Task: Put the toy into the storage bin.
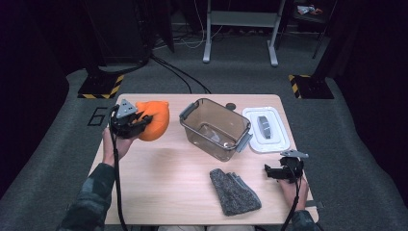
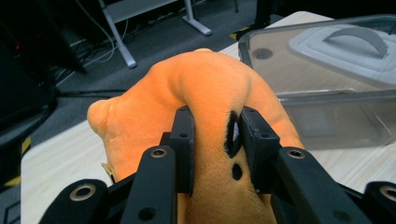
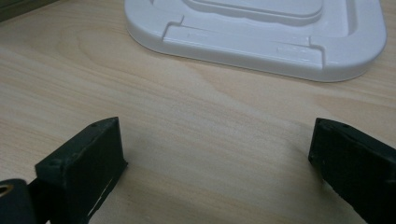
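An orange plush toy (image 1: pixel 154 120) hangs above the table's left side, pinched by my left gripper (image 1: pixel 139 122). In the left gripper view the two black jaws squeeze a fold of the orange plush toy (image 2: pixel 205 88), with my left gripper (image 2: pixel 215 140) shut on it. A clear plastic bin (image 1: pixel 215 128) stands open at the table's middle, to the right of the toy. My right gripper (image 1: pixel 273 172) rests low near the table's right front, open. In the right gripper view my right gripper (image 3: pixel 217 158) has bare wood between its jaws, and the white lid (image 3: pixel 261 32) lies just beyond.
The white lid (image 1: pixel 266 129) with a grey handle lies right of the bin. A grey knitted cloth (image 1: pixel 234 192) lies near the front edge, left of my right gripper. The clear bin (image 2: pixel 327 84) is close ahead of the toy. A small dark disc (image 1: pixel 231 106) sits behind the bin.
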### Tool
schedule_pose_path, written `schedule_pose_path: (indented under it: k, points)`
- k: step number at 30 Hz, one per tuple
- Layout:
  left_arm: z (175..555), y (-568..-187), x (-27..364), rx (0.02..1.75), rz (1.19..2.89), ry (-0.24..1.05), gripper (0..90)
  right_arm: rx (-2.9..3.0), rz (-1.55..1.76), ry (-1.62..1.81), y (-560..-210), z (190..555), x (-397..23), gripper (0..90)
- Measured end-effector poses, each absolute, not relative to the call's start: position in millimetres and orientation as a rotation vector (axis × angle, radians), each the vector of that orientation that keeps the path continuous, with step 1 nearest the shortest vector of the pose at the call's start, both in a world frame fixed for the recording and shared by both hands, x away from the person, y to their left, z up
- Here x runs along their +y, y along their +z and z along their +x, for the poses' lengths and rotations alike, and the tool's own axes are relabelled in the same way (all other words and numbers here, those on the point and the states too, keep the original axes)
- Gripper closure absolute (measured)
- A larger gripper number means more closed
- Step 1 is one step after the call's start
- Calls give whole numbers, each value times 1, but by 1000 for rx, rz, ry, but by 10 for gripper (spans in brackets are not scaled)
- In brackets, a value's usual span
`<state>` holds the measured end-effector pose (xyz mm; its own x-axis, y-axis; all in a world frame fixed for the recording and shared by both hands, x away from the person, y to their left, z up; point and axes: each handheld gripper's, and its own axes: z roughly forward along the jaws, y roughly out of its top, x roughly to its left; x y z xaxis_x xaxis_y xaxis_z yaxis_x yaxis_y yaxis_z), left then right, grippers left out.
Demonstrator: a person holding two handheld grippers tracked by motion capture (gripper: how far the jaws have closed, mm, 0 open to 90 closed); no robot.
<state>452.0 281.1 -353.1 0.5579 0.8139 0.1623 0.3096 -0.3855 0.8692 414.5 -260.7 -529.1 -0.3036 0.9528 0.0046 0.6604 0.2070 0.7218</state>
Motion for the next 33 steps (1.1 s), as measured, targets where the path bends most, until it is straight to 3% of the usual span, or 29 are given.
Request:
schedule_pose_path:
  k: [33]
  points:
    - [507,-319,207,609,1984,689,696,2042,1496,875,-529,414,-261,23]
